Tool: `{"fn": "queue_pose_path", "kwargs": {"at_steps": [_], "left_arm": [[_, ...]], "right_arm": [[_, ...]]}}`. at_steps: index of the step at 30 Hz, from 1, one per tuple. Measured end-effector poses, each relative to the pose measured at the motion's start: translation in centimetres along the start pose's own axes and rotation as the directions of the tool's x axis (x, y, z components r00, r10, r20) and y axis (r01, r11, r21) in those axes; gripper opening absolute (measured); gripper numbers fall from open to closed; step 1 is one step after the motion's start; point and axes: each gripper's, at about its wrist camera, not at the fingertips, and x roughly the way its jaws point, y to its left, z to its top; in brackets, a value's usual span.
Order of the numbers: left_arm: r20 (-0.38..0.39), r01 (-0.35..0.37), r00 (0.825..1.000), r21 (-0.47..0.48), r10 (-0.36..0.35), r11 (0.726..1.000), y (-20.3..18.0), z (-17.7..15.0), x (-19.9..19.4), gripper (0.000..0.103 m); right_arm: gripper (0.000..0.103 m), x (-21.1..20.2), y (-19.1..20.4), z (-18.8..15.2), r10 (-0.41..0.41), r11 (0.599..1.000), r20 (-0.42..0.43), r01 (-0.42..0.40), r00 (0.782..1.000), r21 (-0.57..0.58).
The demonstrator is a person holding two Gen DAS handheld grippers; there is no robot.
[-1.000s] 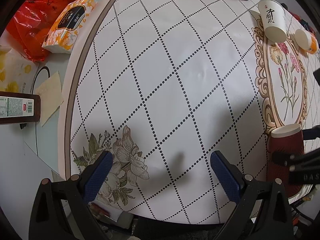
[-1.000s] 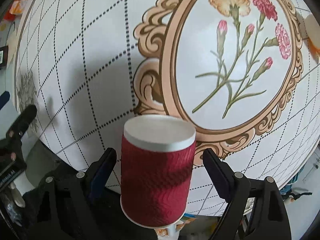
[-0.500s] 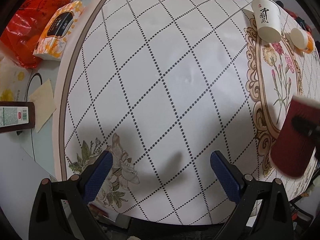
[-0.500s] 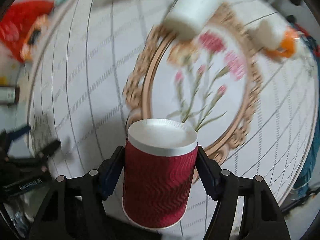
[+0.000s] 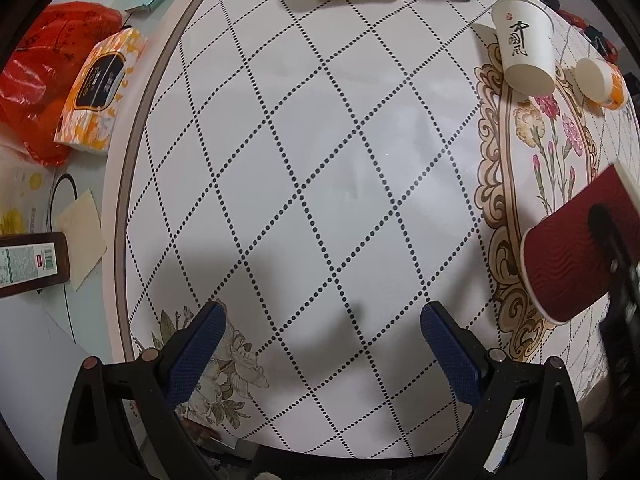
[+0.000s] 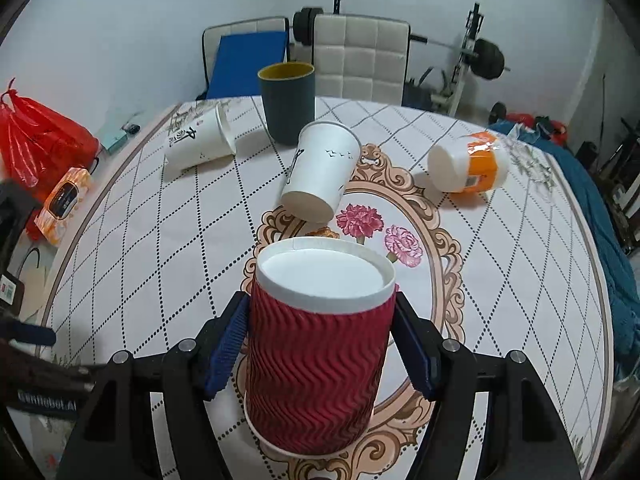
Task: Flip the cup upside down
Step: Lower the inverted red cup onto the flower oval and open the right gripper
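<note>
Right gripper (image 6: 320, 344), bottom centre of its view: blue pads clamped on both sides of the red ribbed cup (image 6: 316, 344), white base facing the camera, wide rim nearest the wrist. Cup is carried, tilted, over the flower medallion on the tablecloth (image 6: 500, 280). Left gripper (image 5: 320, 348) spread wide, holding nothing. Likely mid-flip; next, lower the rim flat and release. Beyond: a white cup (image 6: 318, 172) on its side.

Even, softly shadowed; fisheye-warped, perhaps blurred edges.
</note>
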Motion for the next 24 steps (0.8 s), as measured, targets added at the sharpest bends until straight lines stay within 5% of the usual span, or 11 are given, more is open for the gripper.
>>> {"fn": "queue_pose_path", "kwargs": {"at_steps": [16,24], "left_arm": [[0.09,0.009,0.996,0.121,-0.02,0.993,-2.3,-4.1,0.2,0.1],[0.159,-0.001,0.987,0.146,-0.022,0.989,-3.5,-5.8,-2.5,0.1]], "right_arm": [[0.074,-1.0,0.9,-4.3,-0.026,1.0,-0.092,0.027,0.995,0.01],[0.093,-3.3,-0.1,-5.0,-0.016,0.997,-0.167,0.029,0.986,0.077]]}}
